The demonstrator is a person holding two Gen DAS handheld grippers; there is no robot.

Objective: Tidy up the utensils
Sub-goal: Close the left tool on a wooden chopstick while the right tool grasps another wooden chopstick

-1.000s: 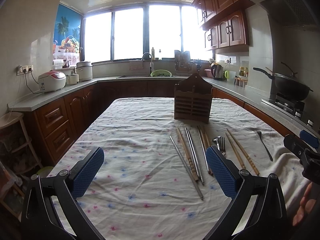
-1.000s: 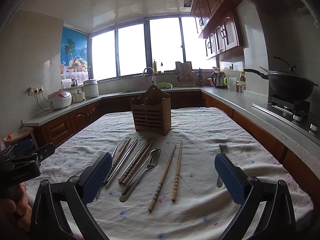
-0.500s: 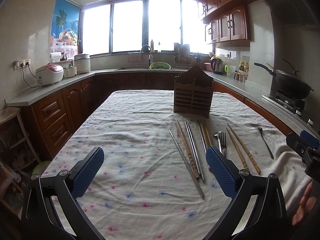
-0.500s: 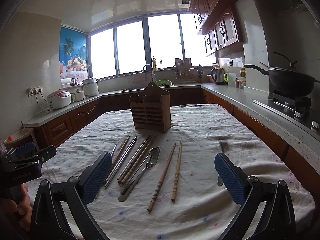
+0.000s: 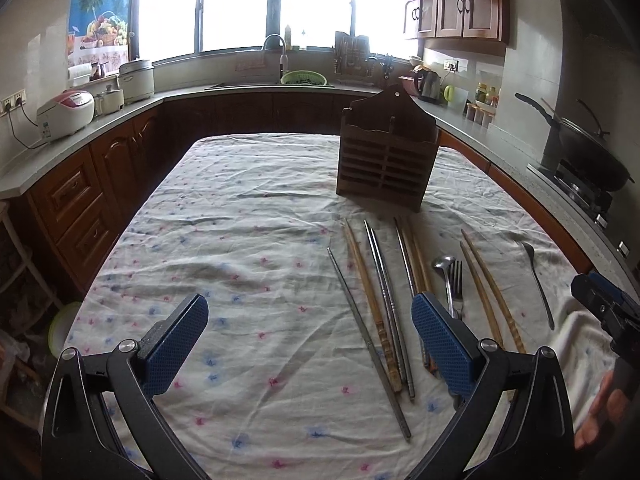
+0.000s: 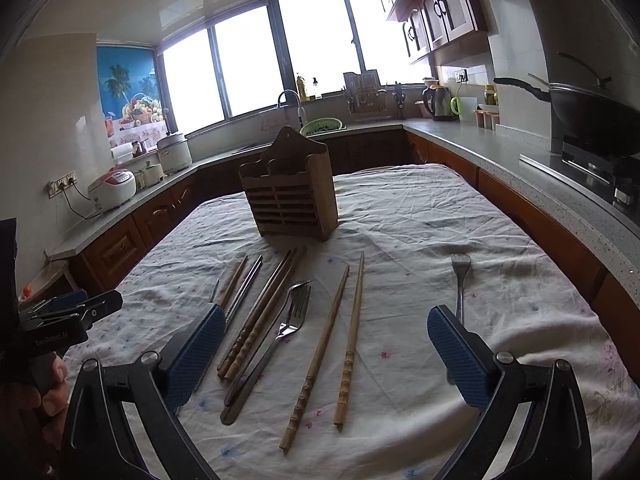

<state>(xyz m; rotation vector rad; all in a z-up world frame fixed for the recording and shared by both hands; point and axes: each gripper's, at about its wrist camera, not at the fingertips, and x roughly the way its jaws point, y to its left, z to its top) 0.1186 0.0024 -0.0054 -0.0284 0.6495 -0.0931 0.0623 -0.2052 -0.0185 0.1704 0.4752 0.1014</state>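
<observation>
the tablecloth (image 5: 248, 240) is bare on its left half, and the wooden utensil holder (image 6: 290, 196) stands upright towards the far end. chopsticks (image 6: 320, 348), a fork (image 6: 460, 280) and other utensils lie loose near the front edge. the left gripper (image 5: 310, 344) and right gripper (image 6: 326, 356) hover spread wide, holding nothing. the writing on the left gripper's body is too blurred to read.

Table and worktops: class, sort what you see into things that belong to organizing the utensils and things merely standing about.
Belongs to the job:
wooden holder
wooden chopsticks
metal chopsticks
fork on the cloth
stacked fork and spoon

Just standing about:
rice cooker
kettle
wok
green colander
</observation>
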